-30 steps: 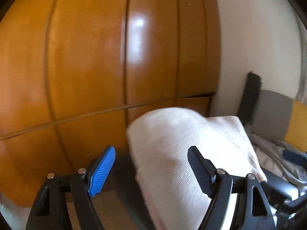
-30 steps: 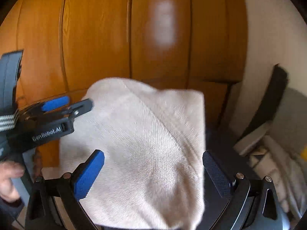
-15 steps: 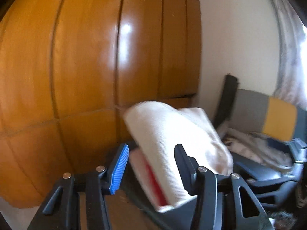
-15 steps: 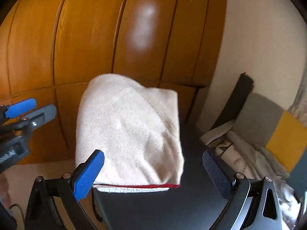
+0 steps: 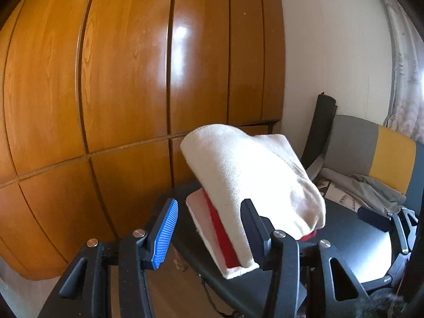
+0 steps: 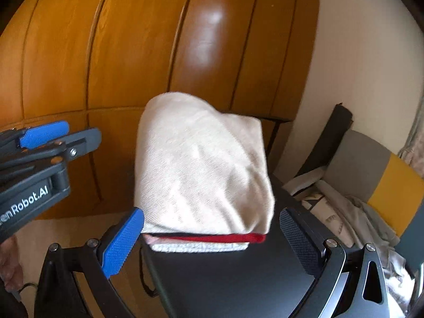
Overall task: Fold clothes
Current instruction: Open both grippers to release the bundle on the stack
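- My left gripper [image 5: 209, 225] has its jaws spread about halfway after narrowing a moment ago, and nothing is pinched between them; the blue ribbed pad [image 5: 165, 232] stands clear of the cloth.
- The folded cream knit garment with a red layer inside [image 5: 249, 182] lies on the black tabletop [image 5: 352, 241], just ahead of that gripper's dark finger [image 5: 253, 228].
- My right gripper [image 6: 212, 241] is spread wide and holds nothing; the folded stack [image 6: 201, 164] sits beyond its tips, at the table's far edge.
- Behind the table I see glossy orange-brown wooden wardrobe doors [image 5: 127, 79].
- A grey and yellow chair [image 6: 376, 175] to the right carries crumpled pale clothes [image 6: 344, 212].
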